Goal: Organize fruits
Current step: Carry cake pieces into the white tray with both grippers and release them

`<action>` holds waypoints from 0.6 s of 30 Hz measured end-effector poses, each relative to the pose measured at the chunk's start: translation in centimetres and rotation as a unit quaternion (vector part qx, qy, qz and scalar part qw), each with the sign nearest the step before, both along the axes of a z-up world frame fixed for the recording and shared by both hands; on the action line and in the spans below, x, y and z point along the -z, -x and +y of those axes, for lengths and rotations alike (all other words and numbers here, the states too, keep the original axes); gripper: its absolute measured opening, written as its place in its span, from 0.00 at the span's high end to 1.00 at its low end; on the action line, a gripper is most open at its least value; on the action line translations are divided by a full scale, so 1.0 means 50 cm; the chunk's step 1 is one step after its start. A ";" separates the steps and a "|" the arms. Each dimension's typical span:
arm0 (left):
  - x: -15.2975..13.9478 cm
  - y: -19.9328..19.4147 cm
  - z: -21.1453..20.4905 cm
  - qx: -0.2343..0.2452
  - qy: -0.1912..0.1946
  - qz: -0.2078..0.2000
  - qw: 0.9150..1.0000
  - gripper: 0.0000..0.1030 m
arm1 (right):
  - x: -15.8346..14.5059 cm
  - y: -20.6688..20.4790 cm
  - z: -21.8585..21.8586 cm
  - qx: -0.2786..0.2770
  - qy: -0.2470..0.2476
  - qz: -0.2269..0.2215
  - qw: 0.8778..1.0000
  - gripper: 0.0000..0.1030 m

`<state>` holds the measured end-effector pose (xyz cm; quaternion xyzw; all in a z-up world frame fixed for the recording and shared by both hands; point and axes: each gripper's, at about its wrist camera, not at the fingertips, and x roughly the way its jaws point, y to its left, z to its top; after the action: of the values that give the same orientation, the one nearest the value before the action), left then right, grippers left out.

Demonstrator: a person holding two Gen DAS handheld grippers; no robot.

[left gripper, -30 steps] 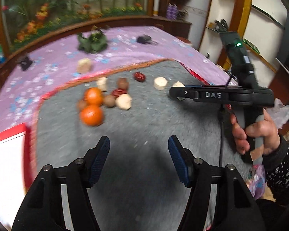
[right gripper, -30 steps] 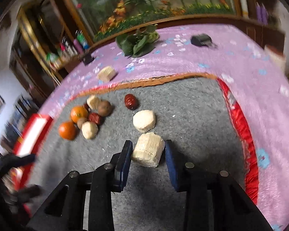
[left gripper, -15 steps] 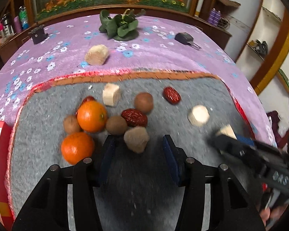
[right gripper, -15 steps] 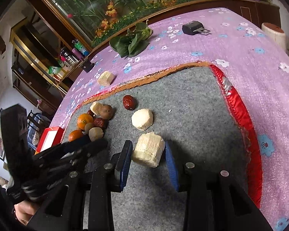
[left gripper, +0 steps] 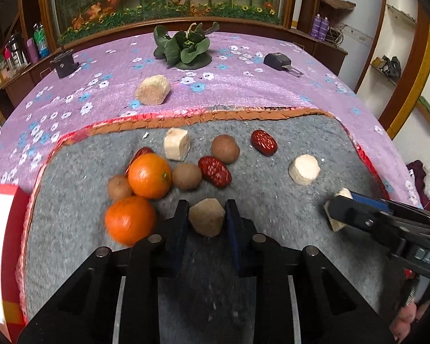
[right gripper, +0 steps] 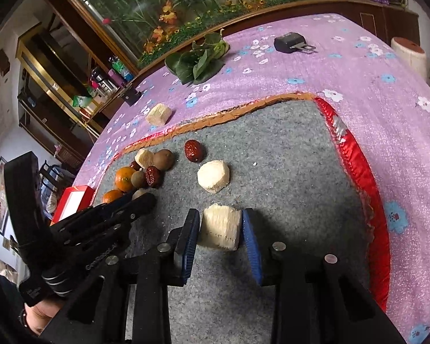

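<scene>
The left gripper [left gripper: 206, 223] is reaching low over the gray felt mat [left gripper: 272, 200], its jaws pressing both sides of a brownish sugarcane chunk [left gripper: 207, 220], with the mandarins [left gripper: 149, 175] at its ten o'clock. The right gripper [right gripper: 221, 233] is angling down, jaws flanking a pale sugarcane piece [right gripper: 221, 230]; whether they are clamping it is unclear.

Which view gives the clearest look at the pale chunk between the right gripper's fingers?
The right wrist view: the fibrous pale chunk sits close and unobstructed, between the right gripper fingers. In the left wrist view only a small corner of it shows, the rest hidden behind that gripper.
</scene>
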<state>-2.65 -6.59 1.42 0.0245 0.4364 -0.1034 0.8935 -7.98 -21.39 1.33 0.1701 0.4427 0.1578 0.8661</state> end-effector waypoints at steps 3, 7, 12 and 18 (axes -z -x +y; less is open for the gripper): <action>-0.013 0.040 0.015 0.005 0.011 -0.008 1.000 0.78 | -0.002 0.003 0.014 -0.010 0.013 -0.008 1.000 0.69; -0.038 0.103 0.044 0.003 0.017 -0.029 0.999 0.78 | -0.004 0.007 0.029 -0.028 0.016 -0.013 0.999 0.69; -0.068 0.183 0.109 -0.027 0.004 -0.066 0.997 0.78 | -0.008 0.017 0.060 -0.043 0.035 -0.036 0.998 0.69; -0.078 0.226 0.190 -0.065 0.004 -0.078 0.995 0.78 | -0.028 0.038 0.118 -0.063 0.037 -0.075 0.994 0.70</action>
<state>-13.96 2.91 5.32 0.0011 0.3655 -0.0447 0.9297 -9.91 -15.51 2.73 0.0971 0.3922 0.2078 0.8908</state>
